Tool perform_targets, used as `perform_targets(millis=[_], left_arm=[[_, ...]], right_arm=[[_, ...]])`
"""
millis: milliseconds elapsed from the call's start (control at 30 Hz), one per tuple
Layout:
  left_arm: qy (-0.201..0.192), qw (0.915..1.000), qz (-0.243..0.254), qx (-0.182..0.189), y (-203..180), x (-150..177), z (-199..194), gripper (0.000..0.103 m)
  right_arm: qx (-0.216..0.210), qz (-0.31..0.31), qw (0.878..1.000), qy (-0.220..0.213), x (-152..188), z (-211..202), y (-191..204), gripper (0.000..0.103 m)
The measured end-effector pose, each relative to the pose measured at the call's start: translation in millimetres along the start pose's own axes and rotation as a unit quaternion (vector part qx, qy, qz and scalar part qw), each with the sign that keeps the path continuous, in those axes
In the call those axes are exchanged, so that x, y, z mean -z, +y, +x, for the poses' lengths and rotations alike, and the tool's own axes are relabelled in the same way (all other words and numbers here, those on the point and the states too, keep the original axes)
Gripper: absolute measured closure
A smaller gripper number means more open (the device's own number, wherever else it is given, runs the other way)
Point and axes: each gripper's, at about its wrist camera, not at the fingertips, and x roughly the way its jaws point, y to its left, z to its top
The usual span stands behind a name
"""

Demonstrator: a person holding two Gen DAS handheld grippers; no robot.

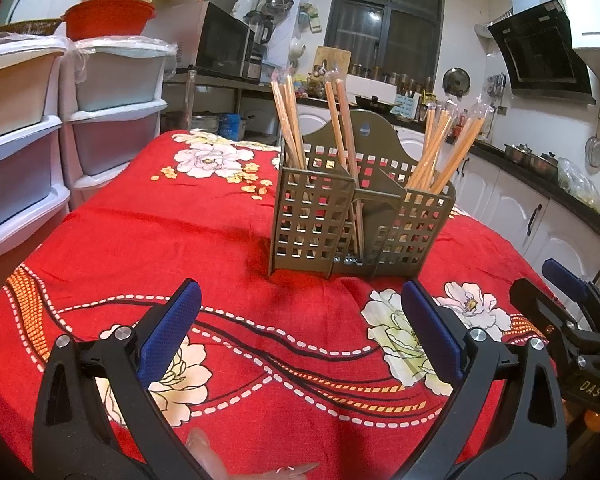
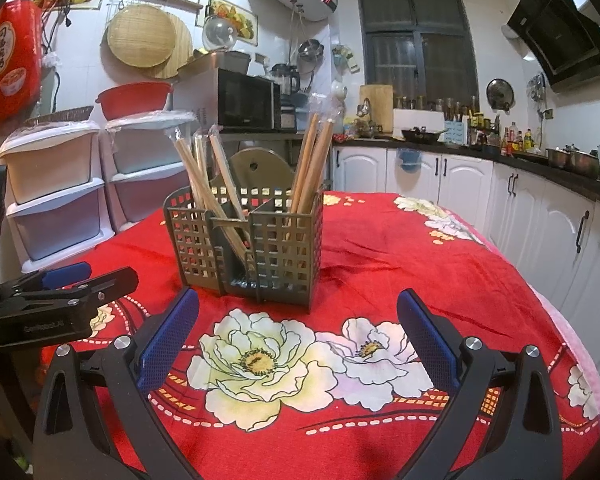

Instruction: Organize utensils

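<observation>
An olive-grey slotted utensil holder (image 1: 342, 220) (image 2: 252, 248) stands on the red flowered tablecloth (image 1: 204, 240) (image 2: 400, 248). Wrapped wooden chopsticks stick up from its compartments: a left bunch (image 1: 288, 120), a middle pair (image 1: 342, 124) and a right bunch (image 1: 446, 148); in the right wrist view they show as a left bunch (image 2: 204, 176) and a right bunch (image 2: 312, 160). My left gripper (image 1: 300, 304) hangs open and empty in front of the holder. My right gripper (image 2: 298, 312) is open and empty too. Each gripper shows at the edge of the other's view: the right one (image 1: 560, 304), the left one (image 2: 76, 280).
White plastic drawer units (image 1: 60, 128) (image 2: 60, 184) stand at the table's left. Kitchen counters and white cabinets (image 2: 520, 192) run along the right. A microwave (image 2: 248, 100) sits behind the table. Fingertips of a hand (image 1: 208, 456) show at the bottom of the left wrist view.
</observation>
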Motion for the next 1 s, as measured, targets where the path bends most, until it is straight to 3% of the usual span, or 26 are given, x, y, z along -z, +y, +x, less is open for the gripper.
perform_targets(millis=[1000], left_arm=[[-0.016,0.9999,-0.006,-0.002,1.9,1.0,-4.1,0.011]], right_arm=[[0.01,-0.003,1.0,-0.002,0.9,-4.9,3.1,0.007]])
